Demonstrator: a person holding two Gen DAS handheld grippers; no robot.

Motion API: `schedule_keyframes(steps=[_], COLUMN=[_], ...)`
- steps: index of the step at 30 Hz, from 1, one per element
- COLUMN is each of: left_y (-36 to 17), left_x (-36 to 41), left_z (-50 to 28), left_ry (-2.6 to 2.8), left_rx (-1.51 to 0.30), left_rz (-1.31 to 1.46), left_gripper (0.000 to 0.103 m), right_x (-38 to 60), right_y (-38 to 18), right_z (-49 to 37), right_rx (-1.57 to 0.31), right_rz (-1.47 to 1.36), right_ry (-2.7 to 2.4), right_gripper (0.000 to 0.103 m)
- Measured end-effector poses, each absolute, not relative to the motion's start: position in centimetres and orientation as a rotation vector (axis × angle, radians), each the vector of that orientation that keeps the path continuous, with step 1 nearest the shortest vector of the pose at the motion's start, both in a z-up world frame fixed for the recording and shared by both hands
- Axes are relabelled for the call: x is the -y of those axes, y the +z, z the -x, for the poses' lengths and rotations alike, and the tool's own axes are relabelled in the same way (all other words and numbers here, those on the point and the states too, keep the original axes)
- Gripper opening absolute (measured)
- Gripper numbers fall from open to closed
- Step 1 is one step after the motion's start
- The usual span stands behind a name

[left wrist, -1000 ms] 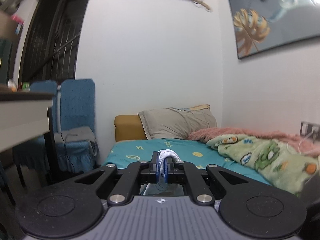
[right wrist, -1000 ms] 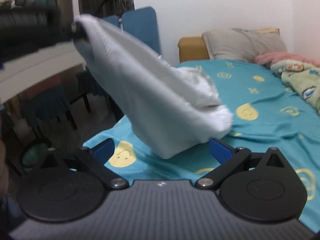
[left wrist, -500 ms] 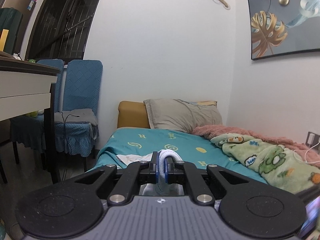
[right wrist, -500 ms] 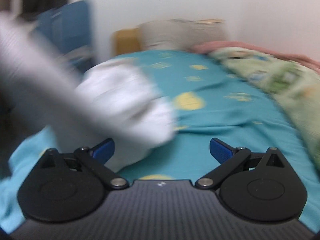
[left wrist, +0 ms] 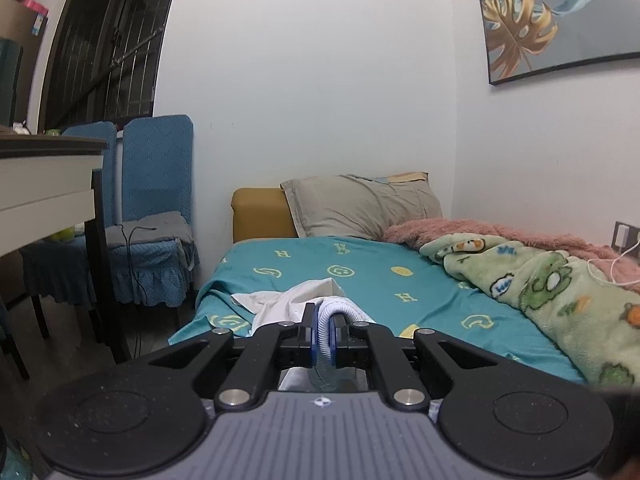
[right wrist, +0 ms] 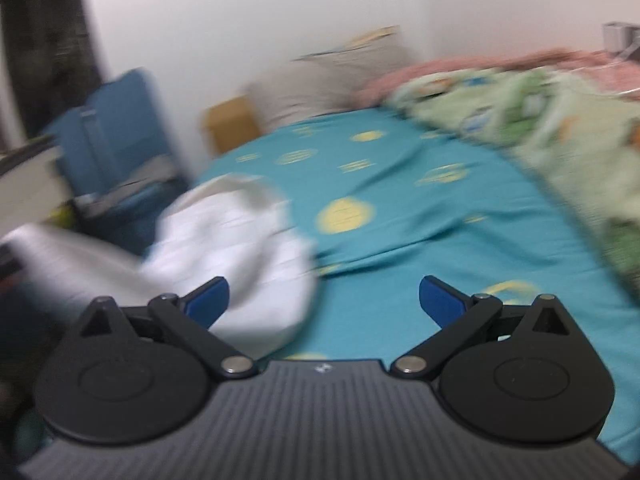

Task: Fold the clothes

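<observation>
A white garment (right wrist: 240, 256) lies bunched on the teal bed sheet (right wrist: 400, 208) near the bed's left edge. One end stretches off to the left of the blurred right wrist view. My left gripper (left wrist: 323, 332) is shut on a ribbed white hem of that garment (left wrist: 296, 304), which loops up between the blue pads. The rest of the cloth spreads on the sheet just ahead of it. My right gripper (right wrist: 324, 300) is open, low over the sheet, with the garment beside its left finger (right wrist: 208, 300) and nothing between the fingers.
A green cartoon blanket (left wrist: 560, 292) and a pink throw (left wrist: 500, 232) fill the bed's right side. A grey pillow (left wrist: 360, 208) leans at the headboard. Blue-covered chairs (left wrist: 156, 216) and a white desk (left wrist: 44, 184) stand left of the bed.
The left gripper has come down toward the bed with the hem still clamped, and the cloth now rests on the sheet. The right gripper has swung right, staying open.
</observation>
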State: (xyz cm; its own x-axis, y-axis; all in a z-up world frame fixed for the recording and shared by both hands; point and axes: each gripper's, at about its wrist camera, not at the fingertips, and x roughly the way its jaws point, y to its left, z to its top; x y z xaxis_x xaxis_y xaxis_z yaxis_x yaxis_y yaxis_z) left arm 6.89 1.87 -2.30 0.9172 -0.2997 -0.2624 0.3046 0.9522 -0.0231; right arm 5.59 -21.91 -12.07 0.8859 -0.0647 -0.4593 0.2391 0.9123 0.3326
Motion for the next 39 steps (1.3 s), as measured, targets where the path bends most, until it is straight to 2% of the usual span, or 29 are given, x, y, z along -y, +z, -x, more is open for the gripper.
schedule_keyframes(steps=[9,13,20,25,30,33,39], left_y=[-2.1,-2.1,-2.1,-2.0,-1.0,-0.9,-2.5], left_x=[-3.6,-3.4,-2.3,-1.6,-0.6,0.4,2.8], left_z=[-7.6,-7.4,-6.9,-6.5,-4.1,-3.2,-3.4], left_ry=[-0.315,-0.336,-0.379,-0.413,-0.524,-0.566,-0.623], left_rx=[-0.304,-0.297,-0.271,-0.248,-0.143,-0.121,-0.178], left_rz=[0.096,0.103,0.063,0.036,0.043,0.021,-0.060], left_gripper=[0.007,0.007,0.007,0.006,0.006,0.006,0.006], right_x=[15.5,13.7,19.2,22.6,26.2,27.9,27.6], right_y=[-14.3,-15.1,-16.1,-14.1,-8.0,-5.3,-6.4], right_z=[-8.5,-10.5,-10.0,-7.4,-4.2,-3.3,-2.3], right_rx=[-0.505,-0.518,-0.512,-0.449,-0.308,-0.330,-0.446], right_rz=[-0.408,-0.304,-0.514,-0.507,-0.392,-0.283,-0.295], right_ry=[0.159,0.138,-0.131,-0.295,-0.354,-0.331,-0.249], right_gripper=[0.103,0.103,0.103,0.103,0.103,0.103,0.103])
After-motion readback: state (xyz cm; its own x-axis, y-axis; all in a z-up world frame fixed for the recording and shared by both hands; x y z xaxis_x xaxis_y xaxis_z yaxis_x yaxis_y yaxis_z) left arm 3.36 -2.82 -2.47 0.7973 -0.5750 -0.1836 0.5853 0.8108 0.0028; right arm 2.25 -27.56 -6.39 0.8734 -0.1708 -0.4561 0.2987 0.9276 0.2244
